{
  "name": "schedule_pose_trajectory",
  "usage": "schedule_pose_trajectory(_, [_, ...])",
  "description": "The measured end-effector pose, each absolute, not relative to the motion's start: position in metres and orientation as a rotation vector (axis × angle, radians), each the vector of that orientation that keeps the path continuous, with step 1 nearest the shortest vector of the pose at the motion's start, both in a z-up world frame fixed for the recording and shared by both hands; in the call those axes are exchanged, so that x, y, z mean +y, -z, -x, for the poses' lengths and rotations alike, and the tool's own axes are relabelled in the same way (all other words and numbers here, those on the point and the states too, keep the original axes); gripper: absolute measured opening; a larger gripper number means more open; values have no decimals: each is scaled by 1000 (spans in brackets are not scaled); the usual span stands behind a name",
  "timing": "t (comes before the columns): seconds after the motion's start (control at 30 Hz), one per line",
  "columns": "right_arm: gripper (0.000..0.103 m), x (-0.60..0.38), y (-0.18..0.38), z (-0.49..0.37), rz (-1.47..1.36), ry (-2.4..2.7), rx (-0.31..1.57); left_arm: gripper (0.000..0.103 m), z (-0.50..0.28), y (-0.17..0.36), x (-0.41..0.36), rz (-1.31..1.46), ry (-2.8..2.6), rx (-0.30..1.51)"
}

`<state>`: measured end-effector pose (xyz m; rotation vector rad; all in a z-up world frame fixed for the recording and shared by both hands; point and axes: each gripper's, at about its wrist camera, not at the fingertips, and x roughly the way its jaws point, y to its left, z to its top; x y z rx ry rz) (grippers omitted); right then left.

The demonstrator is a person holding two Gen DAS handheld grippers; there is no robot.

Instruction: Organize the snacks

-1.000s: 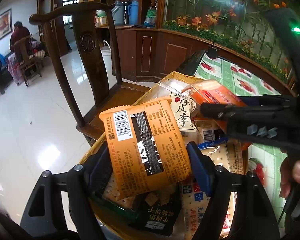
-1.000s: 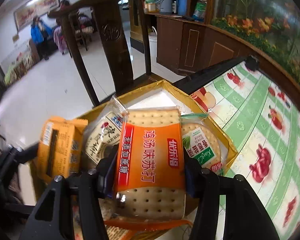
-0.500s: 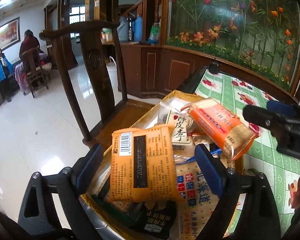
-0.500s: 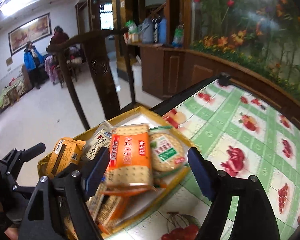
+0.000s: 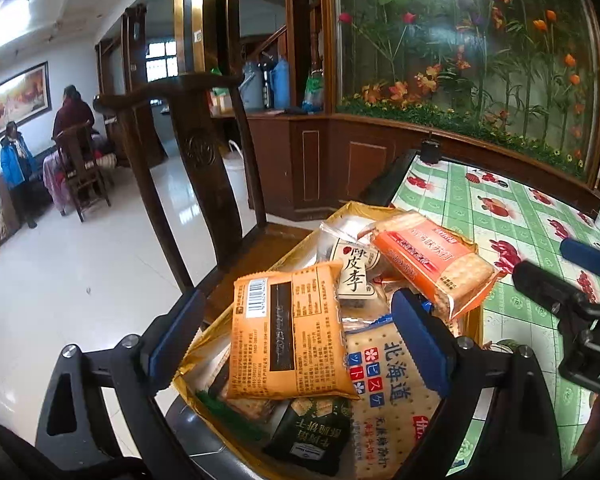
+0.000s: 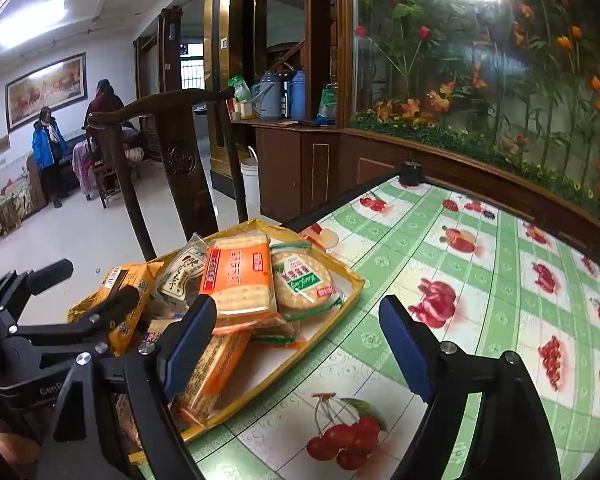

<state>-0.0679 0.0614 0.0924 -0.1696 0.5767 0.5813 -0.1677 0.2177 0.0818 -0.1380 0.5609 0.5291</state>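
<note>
1. The left gripper (image 5: pixel 296 320) hangs above the near left end of the gold tray (image 6: pixel 350 294); its jaws stand spread wide and pinch nothing; the orange wrapped snack (image 5: pixel 288 336) lies loose on the heap between and below the blue pads, touching neither as far as the left view shows.
2. The right gripper (image 6: pixel 296 336) is likewise spread and empty; it sits over the tablecloth (image 6: pixel 480 280) beside the tray's right edge, with its left finger overlapping the heap in view and its right finger over bare cloth.
3. The snacks are gathered in the tray, which sits at the tabletop's left edge next to the wooden chair (image 5: pixel 196 168); the orange soda-cracker pack (image 6: pixel 238 280) lies on top near the far end, tilted; the round cracker pack (image 6: pixel 302 280) rests just beside it toward the far right corner; the white plum packet (image 5: pixel 354 272) is wedged behind the orange snack; the white and blue cracker pack (image 5: pixel 392 384) and the dark green pack (image 5: pixel 312 436) lie at the near end.
4. Judged from this, the collecting looks largely done: no snack shows on the cloth outside the tray.
5. What may be left is tidying; the packs overlap at odd angles and the soda-cracker pack leans over the tray's right rim in the left view; whether more snacks wait out of frame cannot be told.
</note>
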Motion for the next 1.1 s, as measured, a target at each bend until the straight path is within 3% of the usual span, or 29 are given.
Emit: schedule_pose_trajectory(1.1, [84,68,-74,74,155,-621,634,98,164,-77,213,86,-539,583])
